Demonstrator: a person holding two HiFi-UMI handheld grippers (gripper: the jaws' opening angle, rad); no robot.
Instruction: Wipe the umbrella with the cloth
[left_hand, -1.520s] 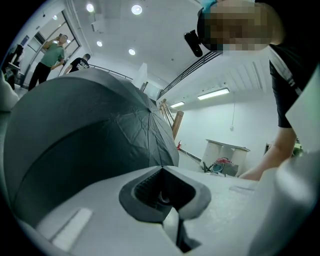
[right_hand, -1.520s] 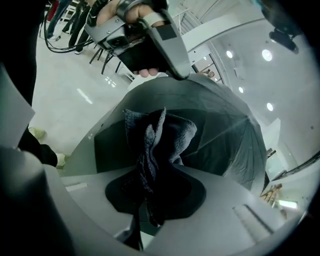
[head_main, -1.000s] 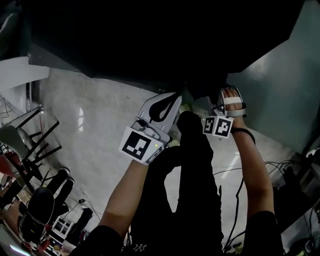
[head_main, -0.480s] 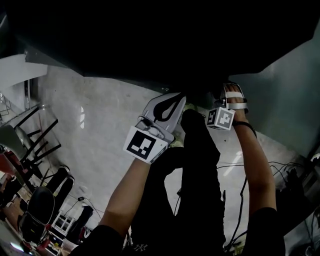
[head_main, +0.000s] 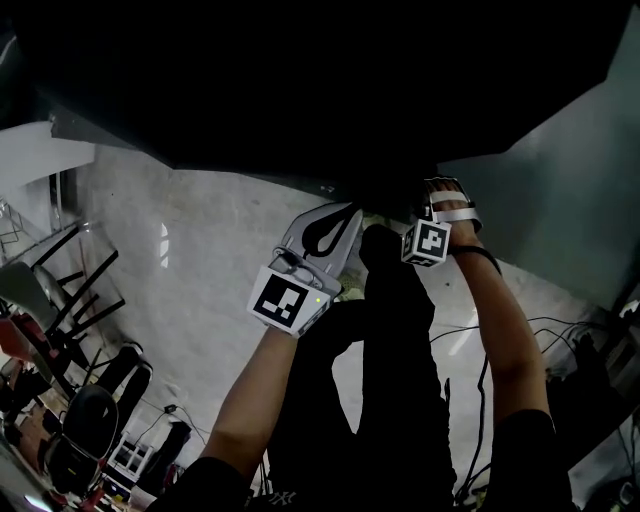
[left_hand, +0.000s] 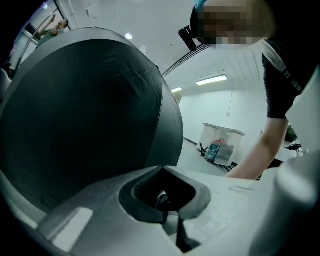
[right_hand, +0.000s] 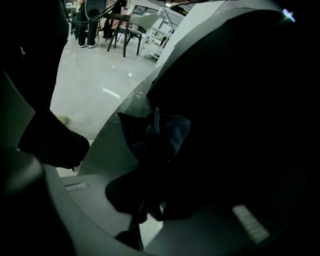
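a wide black umbrella (head_main: 300, 80) of dull fabric fills the upper part of the head view, its open canopy dark against the room. the left gripper (head_main: 325, 230) reaches up to the canopy's lower edge. in the left gripper view its jaws (left_hand: 165, 200) are drawn together, with a small dark rounded bit pinched between the pads, seemingly the rim of the canopy, which curves down to them there. the right gripper (head_main: 445, 205) is raised just beside it, its tips lost in the umbrella's shadow. in the right gripper view its jaws (right_hand: 142, 207) are clamped on a crumpled dark blue cloth (right_hand: 155, 137), and the cloth lies against the umbrella's dark surface.

below, a pale polished floor (head_main: 200, 260) takes a soft glare from the lights. the person's legs in black trousers (head_main: 390, 380) stand on it between the two forearms. black metal chairs (head_main: 70, 290) crowd the left side, and thin cables (head_main: 555, 330) trail over the floor at the right. past the umbrella, the left gripper view shows a bright white room with ceiling strip lights (left_hand: 212, 80) and a white stand (left_hand: 223, 132) that has a bag in front of it.
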